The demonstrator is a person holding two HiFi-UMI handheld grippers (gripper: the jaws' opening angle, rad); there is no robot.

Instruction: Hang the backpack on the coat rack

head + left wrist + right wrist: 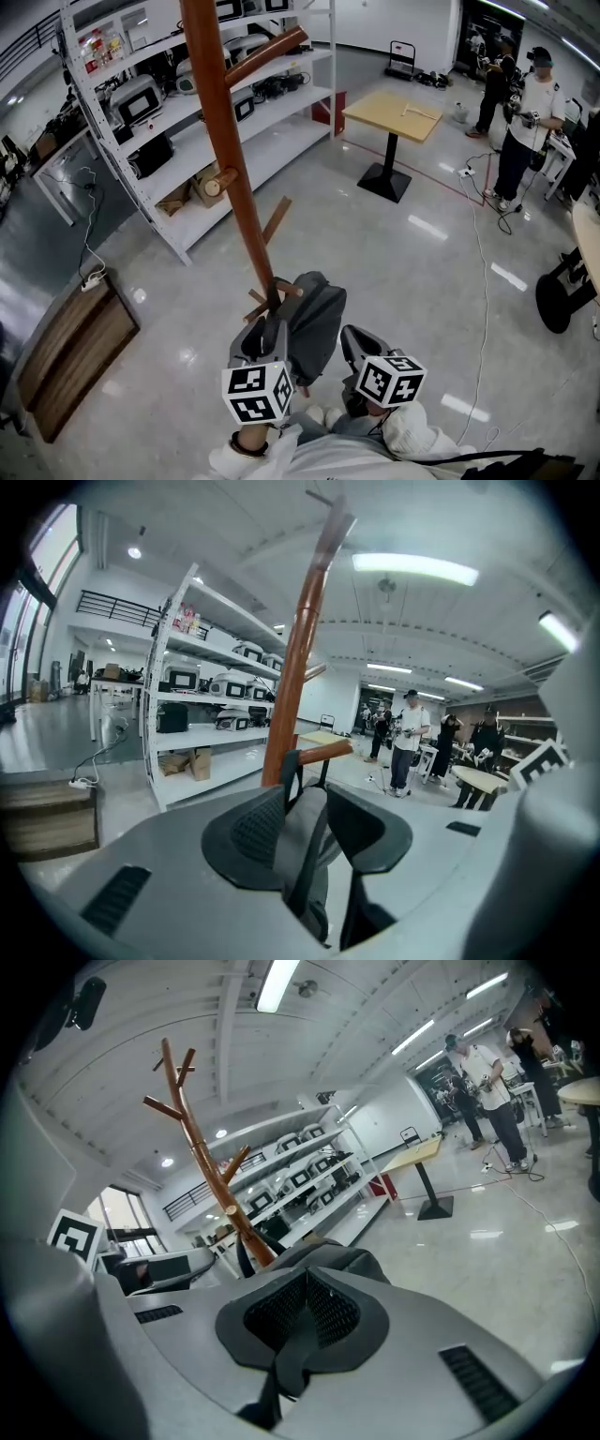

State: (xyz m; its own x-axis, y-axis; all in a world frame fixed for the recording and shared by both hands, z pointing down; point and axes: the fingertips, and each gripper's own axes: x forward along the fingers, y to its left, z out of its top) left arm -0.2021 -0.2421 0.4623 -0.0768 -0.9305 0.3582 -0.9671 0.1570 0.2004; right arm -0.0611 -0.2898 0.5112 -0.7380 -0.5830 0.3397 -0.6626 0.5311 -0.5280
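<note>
Hanging from low peg (323, 753) of brown wooden coat rack (230, 150): grey fabric backpack (314, 323). Left tool (305, 827) open around loose strap (307, 864); right tool (305, 1312) pinching another strap (274, 1382), likely steadying.

Bright, even overhead lighting, bent hard by fisheye lenses.

Lit by long ceiling strips (412, 567) and a tube (277, 983), with pale daylight at the windows (19, 639). Throws white streaks of glare on the polished floor (427, 227) and only faint shadows around the table (392, 114). Renders the backpack (314, 323) flat grey. Curves the shelving (281, 131) and the coat rack (230, 141) toward the rim in the head view. Fades to black corners in both gripper views. Blurs the near grey bodies of the left gripper (309, 827) and the right gripper (305, 1312), yet keeps the room beyond fairly sharp.
</note>
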